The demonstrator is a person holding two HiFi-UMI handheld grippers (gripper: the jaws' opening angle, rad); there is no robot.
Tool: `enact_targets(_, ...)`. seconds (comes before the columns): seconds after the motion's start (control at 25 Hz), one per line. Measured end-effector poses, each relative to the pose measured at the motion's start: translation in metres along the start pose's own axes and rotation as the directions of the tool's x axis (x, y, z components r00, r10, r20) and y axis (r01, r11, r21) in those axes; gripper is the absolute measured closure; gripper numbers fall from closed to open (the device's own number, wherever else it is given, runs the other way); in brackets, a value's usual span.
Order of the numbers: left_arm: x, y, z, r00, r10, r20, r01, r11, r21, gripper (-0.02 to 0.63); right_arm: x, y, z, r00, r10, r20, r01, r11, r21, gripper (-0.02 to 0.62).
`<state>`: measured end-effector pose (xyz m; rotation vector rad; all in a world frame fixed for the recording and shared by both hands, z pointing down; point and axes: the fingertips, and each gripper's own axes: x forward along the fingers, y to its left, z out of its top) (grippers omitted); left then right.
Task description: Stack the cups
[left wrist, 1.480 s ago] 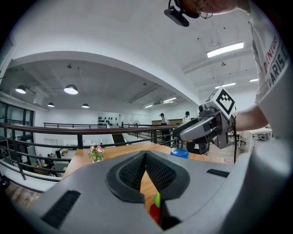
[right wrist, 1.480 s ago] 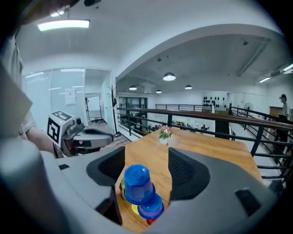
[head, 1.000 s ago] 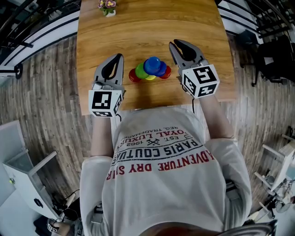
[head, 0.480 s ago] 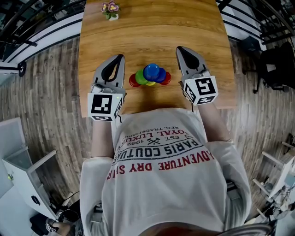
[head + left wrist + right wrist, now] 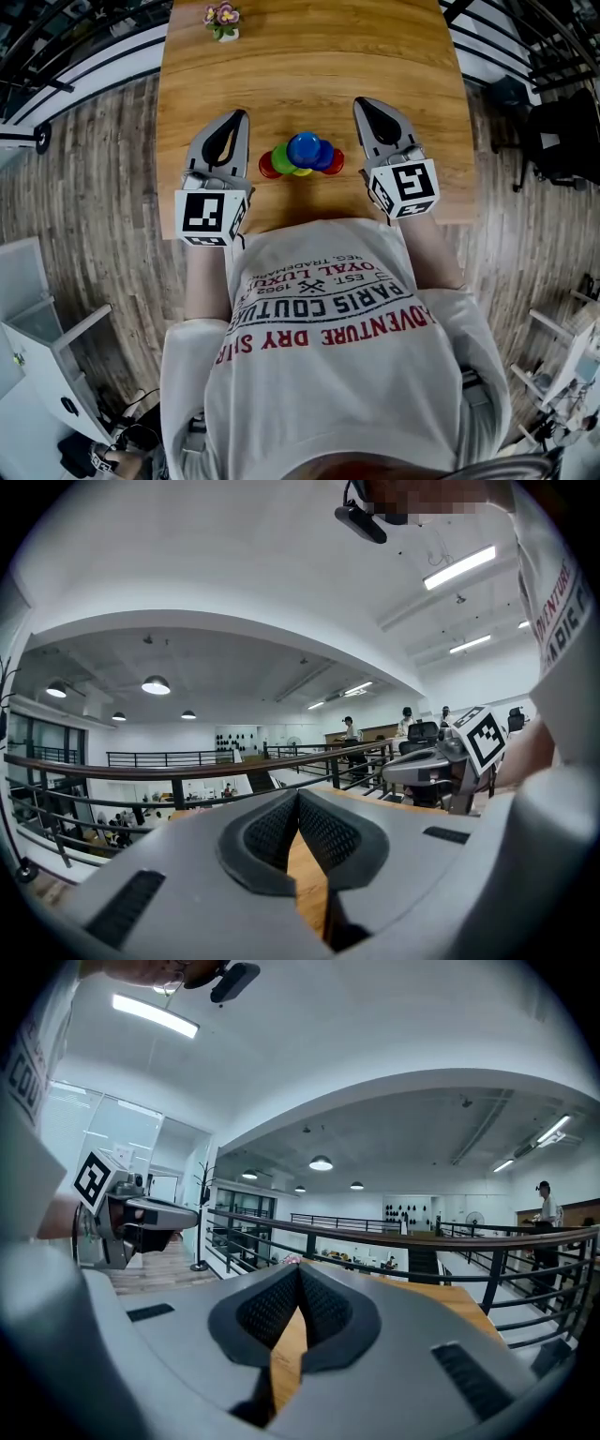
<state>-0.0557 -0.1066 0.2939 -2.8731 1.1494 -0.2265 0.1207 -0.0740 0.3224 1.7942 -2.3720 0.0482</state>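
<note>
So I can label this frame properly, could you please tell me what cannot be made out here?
Cups, head view: seen from above and overlapping, so their number and nesting are unclear.
Left and right gripper views: the cups lie outside both frames.
Flower pot, head view: too small for detail.
</note>
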Motion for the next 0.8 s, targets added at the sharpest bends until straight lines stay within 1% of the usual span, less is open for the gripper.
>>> enact_targets(0.12,0.001,-0.002,-0.002,1.000,-0.001,-0.006,0.001,1.000,-0.001,0.591,-0.001,0.001,-0.003,1.000,0.001,-0.009,-0.001,1.000,0.016,0.569)
enact_targets(0.32,-0.001,-0.003,-0.003,1.000,0.002,-0.015,-0.002,1.000,-0.004,0.591,-0.005,-0.002,-0.001,1.000,-0.023,-0.010,0.023,0.998,0.064,0.569)
enact_targets(0.48,-0.001,-0.001,-0.004,1.000,0.010,-0.014,-0.010,1.000,-0.025,0.591,-0.007,-0.001,0.004,1.000,-0.019,-0.007,0.020,0.998,0.060,0.569)
enact_targets(0.8,0.001,-0.010,-0.006,1.000,-0.005,-0.018,0.004,1.000,-0.016,0.591,-0.011,-0.002,0.002,1.000,-0.020,-0.008,0.020,0.996,0.083,0.569)
